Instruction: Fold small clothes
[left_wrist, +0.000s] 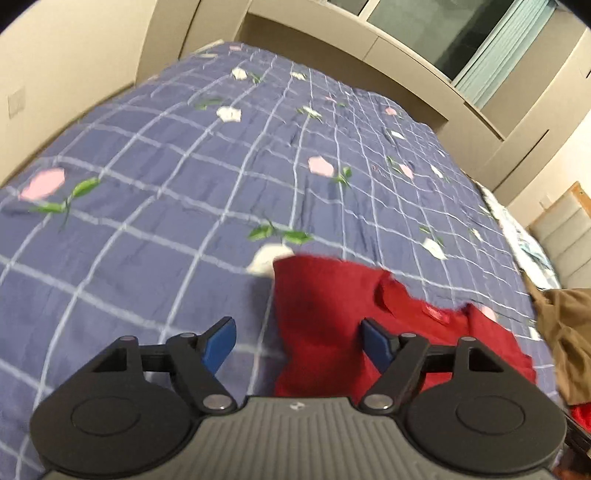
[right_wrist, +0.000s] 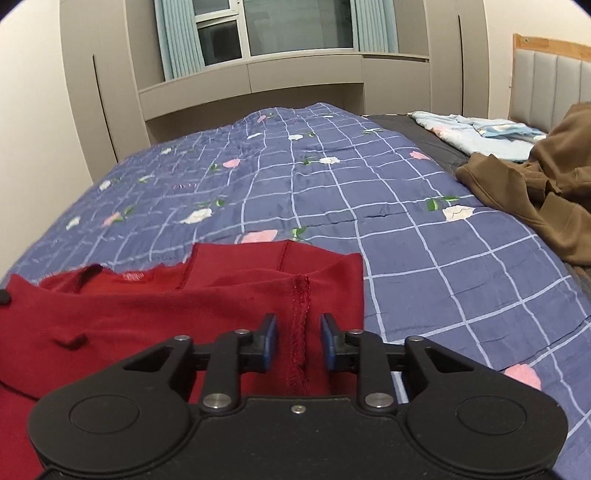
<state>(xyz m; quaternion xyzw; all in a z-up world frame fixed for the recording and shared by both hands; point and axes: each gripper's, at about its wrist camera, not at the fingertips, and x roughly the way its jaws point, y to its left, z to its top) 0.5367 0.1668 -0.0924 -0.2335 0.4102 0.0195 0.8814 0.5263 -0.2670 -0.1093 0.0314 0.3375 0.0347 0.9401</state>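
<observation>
Brown garment (right_wrist: 535, 192) at two o'clock, pale cloth (right_wrist: 476, 136) beyond. Left gripper (left_wrist: 298, 339) wide open, empty; right gripper (right_wrist: 298, 341) parted, straddling red shirt (right_wrist: 147, 314) seam, not pinching.

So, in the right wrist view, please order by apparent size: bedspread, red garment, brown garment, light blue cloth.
1. Bedspread
2. Red garment, though closeness enlarges it
3. Brown garment, partly cropped
4. Light blue cloth

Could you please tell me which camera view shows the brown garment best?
The right wrist view: the brown garment lies crumpled at the bed's right side, sharp, though cut by the frame edge. The left wrist view catches only a blurred part at its right edge.
</observation>
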